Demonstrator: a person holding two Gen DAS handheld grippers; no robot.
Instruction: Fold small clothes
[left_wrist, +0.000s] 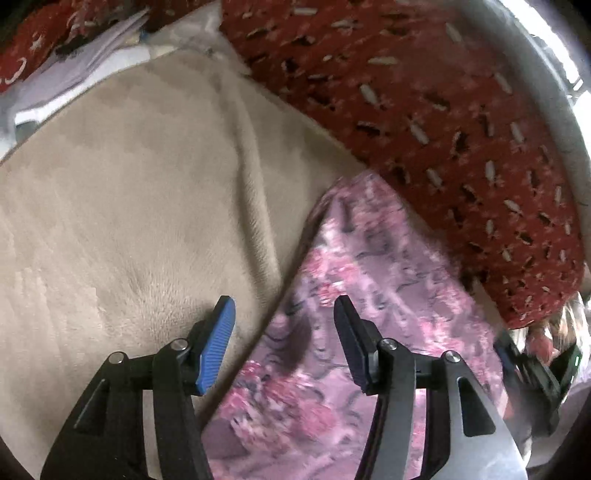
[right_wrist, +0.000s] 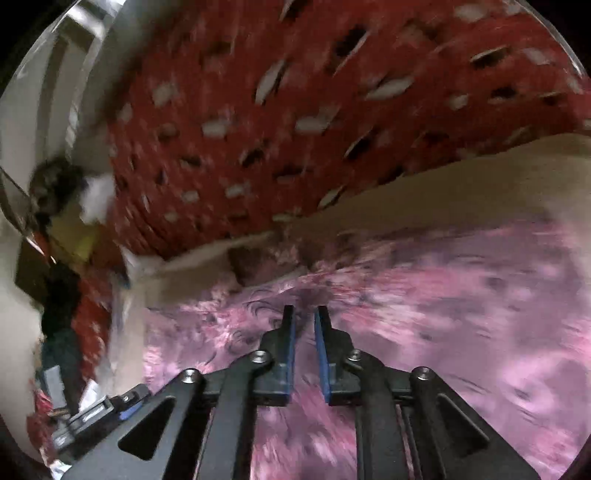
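A pink and purple floral garment (left_wrist: 354, 280) lies on a beige blanket (left_wrist: 129, 192). My left gripper (left_wrist: 284, 310) is open and empty, its fingers straddling the garment's left edge just above the cloth. In the right wrist view the same garment (right_wrist: 461, 314) fills the lower half, blurred by motion. My right gripper (right_wrist: 303, 314) is nearly closed, a narrow gap between the pads, low over the garment; no cloth shows between the pads. The right gripper also shows in the left wrist view at the right edge (left_wrist: 535, 373).
A red patterned pillow or bedcover (left_wrist: 424, 103) lies along the far side of the blanket and fills the top of the right wrist view (right_wrist: 295, 129). White folded cloth and papers (left_wrist: 74, 74) sit at the far left. Clutter (right_wrist: 62, 332) lies at the left.
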